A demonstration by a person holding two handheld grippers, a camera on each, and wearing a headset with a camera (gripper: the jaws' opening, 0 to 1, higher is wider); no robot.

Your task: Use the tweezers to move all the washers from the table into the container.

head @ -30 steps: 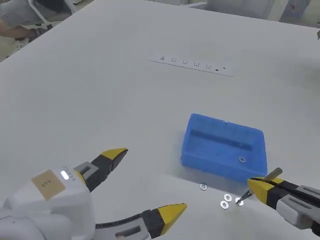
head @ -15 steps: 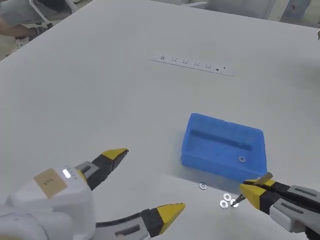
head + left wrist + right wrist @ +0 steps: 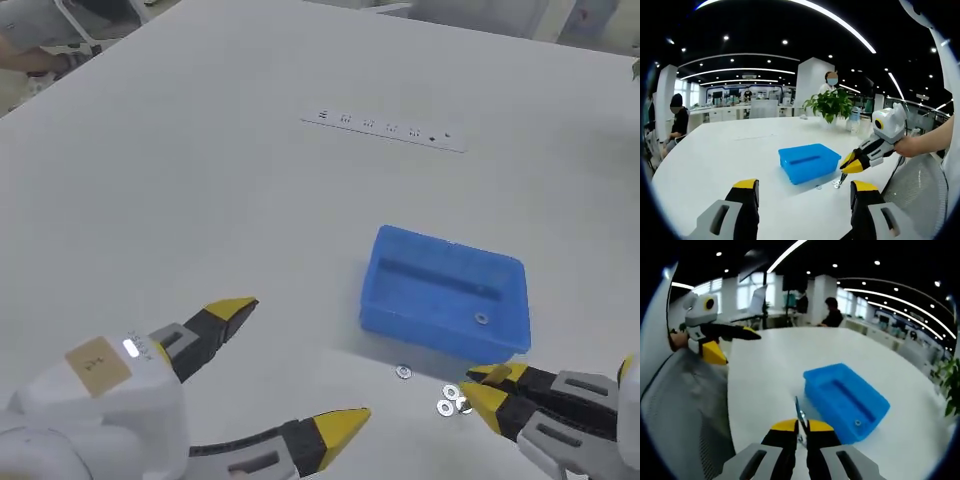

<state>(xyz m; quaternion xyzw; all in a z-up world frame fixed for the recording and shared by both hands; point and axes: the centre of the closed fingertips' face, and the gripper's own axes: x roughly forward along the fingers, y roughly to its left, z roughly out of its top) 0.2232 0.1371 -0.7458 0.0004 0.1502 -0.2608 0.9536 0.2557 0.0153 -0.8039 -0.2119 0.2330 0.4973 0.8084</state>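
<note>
Three small metal washers lie on the white table just in front of the blue container (image 3: 445,290): one washer (image 3: 403,372) lies alone, and two washers (image 3: 449,400) touch each other. Another washer (image 3: 481,319) rests inside the container. My right gripper (image 3: 480,387) is shut on thin tweezers (image 3: 800,415), whose tips point down at the touching pair (image 3: 836,184). My left gripper (image 3: 290,365) hovers open and empty at the lower left, well short of the container (image 3: 807,161).
A flush socket strip (image 3: 385,130) is set into the table (image 3: 200,180) beyond the container. People sit and stand at desks far behind (image 3: 677,122). A potted plant (image 3: 830,105) stands past the table's far edge.
My right gripper has slid left and lower with the tweezers, bringing their tips onto the pair of washers. The left gripper has stayed put.
</note>
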